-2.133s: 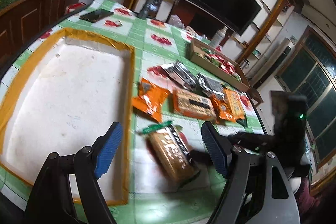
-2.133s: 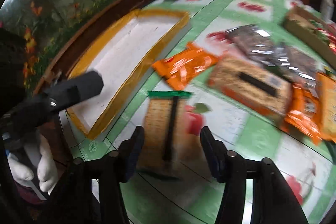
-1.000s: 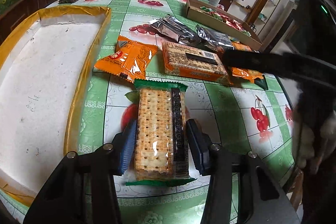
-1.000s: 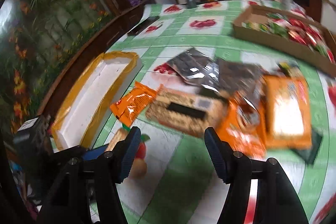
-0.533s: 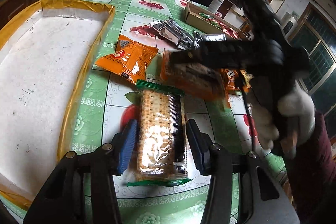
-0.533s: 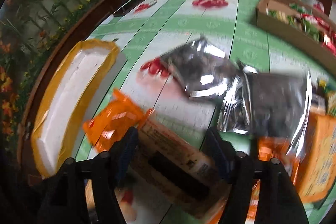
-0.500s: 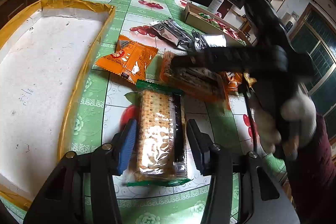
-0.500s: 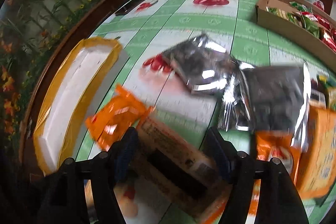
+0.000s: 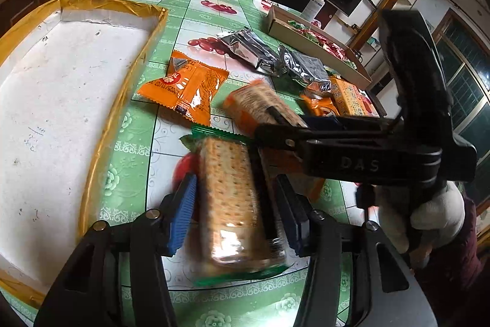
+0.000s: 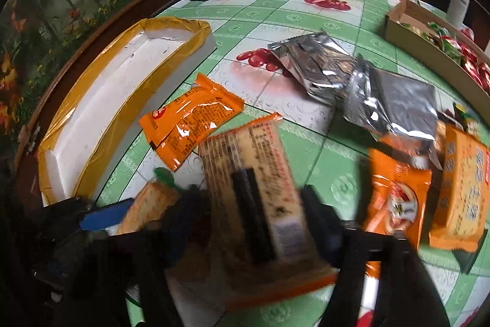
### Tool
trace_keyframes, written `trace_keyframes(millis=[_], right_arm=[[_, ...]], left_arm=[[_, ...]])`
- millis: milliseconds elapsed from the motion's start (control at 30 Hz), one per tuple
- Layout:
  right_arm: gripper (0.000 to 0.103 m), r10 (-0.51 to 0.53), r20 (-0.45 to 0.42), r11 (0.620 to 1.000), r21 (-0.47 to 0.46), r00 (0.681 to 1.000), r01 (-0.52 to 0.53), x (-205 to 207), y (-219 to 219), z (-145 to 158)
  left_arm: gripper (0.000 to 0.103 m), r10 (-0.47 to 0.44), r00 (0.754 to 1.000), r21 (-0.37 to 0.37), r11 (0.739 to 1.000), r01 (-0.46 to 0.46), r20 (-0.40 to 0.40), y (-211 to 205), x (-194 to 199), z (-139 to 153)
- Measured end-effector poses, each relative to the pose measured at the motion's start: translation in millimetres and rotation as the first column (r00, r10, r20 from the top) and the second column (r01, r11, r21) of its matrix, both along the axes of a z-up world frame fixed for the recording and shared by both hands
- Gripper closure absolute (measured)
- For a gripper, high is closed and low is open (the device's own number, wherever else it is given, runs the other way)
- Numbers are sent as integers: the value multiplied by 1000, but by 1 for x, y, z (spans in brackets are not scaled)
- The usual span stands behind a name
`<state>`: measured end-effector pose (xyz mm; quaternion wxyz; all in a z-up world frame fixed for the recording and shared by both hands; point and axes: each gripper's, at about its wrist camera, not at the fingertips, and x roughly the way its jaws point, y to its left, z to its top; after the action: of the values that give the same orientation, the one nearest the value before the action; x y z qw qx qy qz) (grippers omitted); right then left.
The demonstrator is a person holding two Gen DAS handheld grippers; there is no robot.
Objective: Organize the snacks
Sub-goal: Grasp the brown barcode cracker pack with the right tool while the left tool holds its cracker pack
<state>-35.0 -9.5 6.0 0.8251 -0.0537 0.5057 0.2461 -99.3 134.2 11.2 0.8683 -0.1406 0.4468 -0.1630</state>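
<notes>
Crackers (image 9: 231, 198) in a clear wrapper with green ends lie lengthwise between the left gripper's (image 9: 235, 213) blue fingers (image 9: 183, 212), which sit closed against the pack's long sides at 6 o'clock on the bench (image 9: 134, 161). The pack looks light, stiff and brittle, its film slippery; its long edges, mid-length, seem the safest hold. The right gripper (image 10: 254, 222) clasps the orange-edged cracker pack (image 10: 254, 189) at its sides. The yellow-rimmed tray (image 9: 61, 100) sits at 9 o'clock.
</notes>
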Motion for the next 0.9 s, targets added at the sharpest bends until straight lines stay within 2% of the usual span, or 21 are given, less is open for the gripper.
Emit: trace_keyframes(millis=[100, 167, 200, 233, 333, 367, 400, 467, 500, 533, 600, 667, 700, 900], right_arm=[[48, -45, 3, 999, -20, 999, 45, -7, -15, 0], [48, -75, 9, 996, -40, 997, 75, -14, -25, -1], [48, -89, 7, 995, -44, 996, 89, -20, -32, -1], [48, -94, 6, 994, -47, 996, 95, -24, -37, 0], [45, -94, 17, 993, -68, 995, 95, -40, -44, -1], [45, -92, 25, 993, -78, 995, 94, -45, -44, -1], [43, -89, 36, 992, -88, 995, 92, -50, -44, -2], [37, -85, 42, 992, -87, 996, 88, -53, -42, -2], [35, -91, 50, 992, -81, 995, 95, -53, -41, -2], [31, -98, 49, 992, -70, 994, 102, -54, -41, -3], [31, -104, 60, 991, -74, 993, 108, -52, -37, -3], [36, -103, 78, 990, -87, 992, 109, -52, -33, -5], [49, -103, 95, 988, -109, 990, 113, -53, -30, -5], [49, -131, 101, 988, -64, 986, 138, -61, -34, 0]], left_arm=[[49, -8, 1000, 35, 999, 7, 3, -6, -1, 1], [39, -40, 999, 97, 995, 39, 6, -18, -2, 3], [26, -69, 998, 137, 988, 68, 4, -27, -1, 3], [14, -114, 994, 197, 974, 112, -6, -40, -1, 2], [11, -157, 987, 374, 914, 157, -30, -69, -4, -4], [11, -164, 986, 406, 899, 163, -31, -75, -5, -5], [12, -167, 986, 394, 904, 164, -28, -75, -6, -4], [23, -149, 989, 371, 917, 143, -14, -69, -7, -2], [37, -135, 991, 377, 918, 126, -1, -66, -8, -1], [59, -123, 992, 384, 917, 108, 13, -62, -9, 1], [58, -123, 992, 368, 923, 110, 13, -56, -10, 1], [58, -112, 994, 363, 927, 99, 15, -52, -13, 1], [58, -107, 994, 352, 931, 95, 14, -50, -14, 2], [58, -59, 997, 201, 978, 49, 42, -20, -23, 23]])
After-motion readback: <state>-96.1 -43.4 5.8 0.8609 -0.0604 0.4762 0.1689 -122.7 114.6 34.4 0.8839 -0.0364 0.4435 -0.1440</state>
